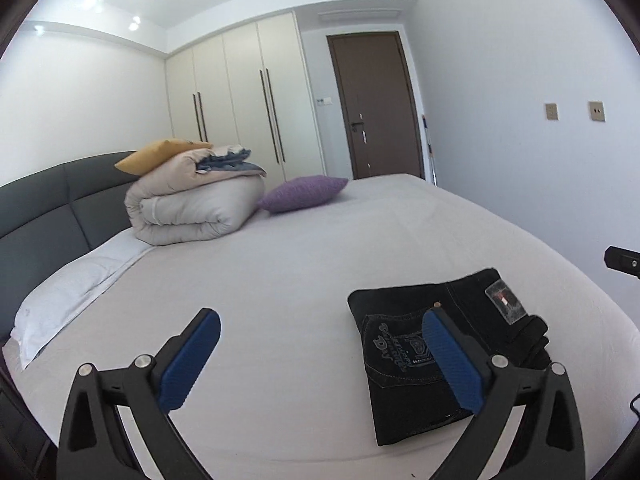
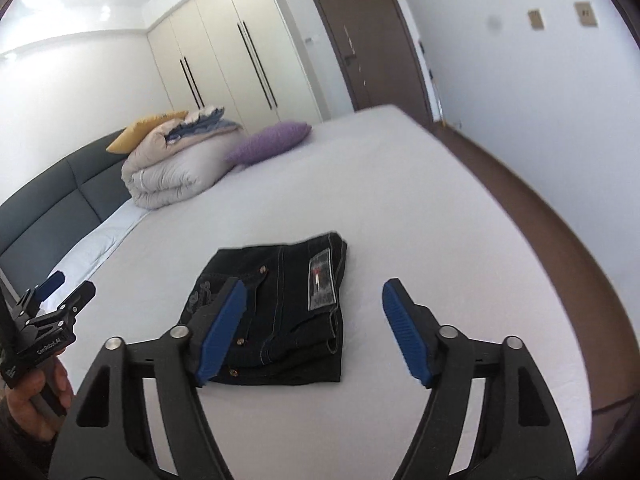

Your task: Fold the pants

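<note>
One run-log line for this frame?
pants: folded, flat on bed | left tongs: open, empty | right tongs: open, empty

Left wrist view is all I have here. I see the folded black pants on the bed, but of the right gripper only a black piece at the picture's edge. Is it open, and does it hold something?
Observer: The right gripper is open and holds nothing. The pants lie folded on the bed beyond its fingers.
Operator: How does my left gripper look from that side?
Observer: In the right wrist view the left gripper is off to the left of the pants, apart from them, and a hand grips its handle.
Operator: What is past the right side of the bed?
Observer: A strip of brown floor runs between the bed and the wall.
</note>
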Tool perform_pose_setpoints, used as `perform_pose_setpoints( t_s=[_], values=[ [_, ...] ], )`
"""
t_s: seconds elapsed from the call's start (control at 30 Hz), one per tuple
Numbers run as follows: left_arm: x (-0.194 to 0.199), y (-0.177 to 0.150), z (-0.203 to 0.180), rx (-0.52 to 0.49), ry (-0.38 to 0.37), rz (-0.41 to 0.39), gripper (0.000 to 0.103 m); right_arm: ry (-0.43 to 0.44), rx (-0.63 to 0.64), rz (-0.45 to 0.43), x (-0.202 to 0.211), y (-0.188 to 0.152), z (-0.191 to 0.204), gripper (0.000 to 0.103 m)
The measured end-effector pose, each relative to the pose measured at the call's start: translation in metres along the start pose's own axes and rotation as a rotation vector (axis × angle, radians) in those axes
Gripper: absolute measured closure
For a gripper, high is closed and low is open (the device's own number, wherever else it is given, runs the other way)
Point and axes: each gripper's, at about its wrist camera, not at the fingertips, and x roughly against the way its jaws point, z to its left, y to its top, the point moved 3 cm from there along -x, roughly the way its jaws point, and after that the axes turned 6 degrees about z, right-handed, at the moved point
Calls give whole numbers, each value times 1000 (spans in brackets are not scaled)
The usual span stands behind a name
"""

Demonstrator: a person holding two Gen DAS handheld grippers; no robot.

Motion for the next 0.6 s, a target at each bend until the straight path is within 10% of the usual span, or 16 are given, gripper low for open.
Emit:
perform_pose_setpoints(
  t_s=[0.27, 0.6],
  values=[
    [77, 0, 20, 158, -18, -9, 0, -85, 58, -321, 113, 14, 34, 1],
    [73, -40, -8, 116, -65, 178, 0, -144, 55, -109, 151, -26, 66, 1]
  ],
)
